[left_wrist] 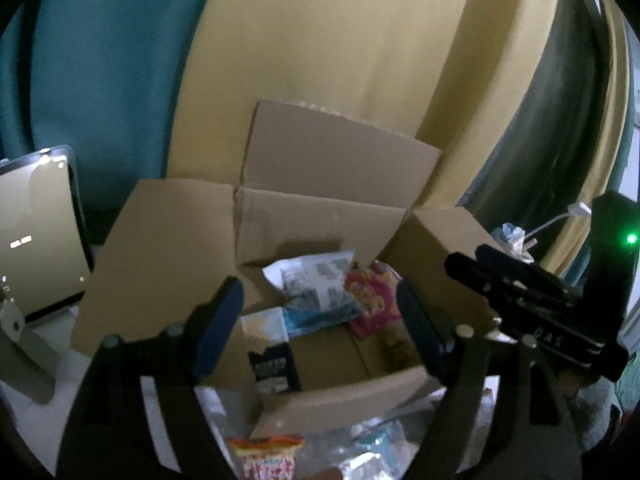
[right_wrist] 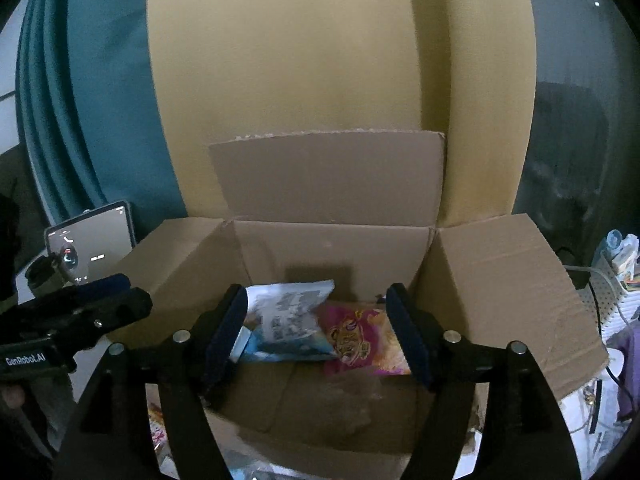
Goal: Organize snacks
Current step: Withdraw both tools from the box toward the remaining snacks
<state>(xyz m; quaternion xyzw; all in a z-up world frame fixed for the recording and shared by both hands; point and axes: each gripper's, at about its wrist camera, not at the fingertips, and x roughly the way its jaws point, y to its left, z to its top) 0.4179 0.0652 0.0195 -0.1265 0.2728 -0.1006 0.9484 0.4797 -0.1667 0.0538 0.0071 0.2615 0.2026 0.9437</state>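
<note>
An open cardboard box [left_wrist: 168, 264] [right_wrist: 500, 280] stands with its flaps up. Inside lie a white and blue snack bag [left_wrist: 316, 292] [right_wrist: 288, 316], a pink snack bag [left_wrist: 374, 300] [right_wrist: 360, 336] and a dark packet [left_wrist: 272, 364]. My left gripper [left_wrist: 320, 324] is open and empty, above the box's near side. My right gripper [right_wrist: 320, 332] is open and empty, above the box's front edge. The right gripper's body shows at the right of the left wrist view [left_wrist: 528, 300]. The left gripper's body shows at the left of the right wrist view [right_wrist: 76, 312]. An orange snack packet [left_wrist: 266, 456] lies in front of the box.
A phone on a stand [left_wrist: 36, 232] [right_wrist: 92, 240] is left of the box. Yellow and teal curtains [right_wrist: 320, 60] hang behind. Clear plastic bags [left_wrist: 372, 440] lie in front of the box. A pegboard with cables [right_wrist: 612, 292] is at the right.
</note>
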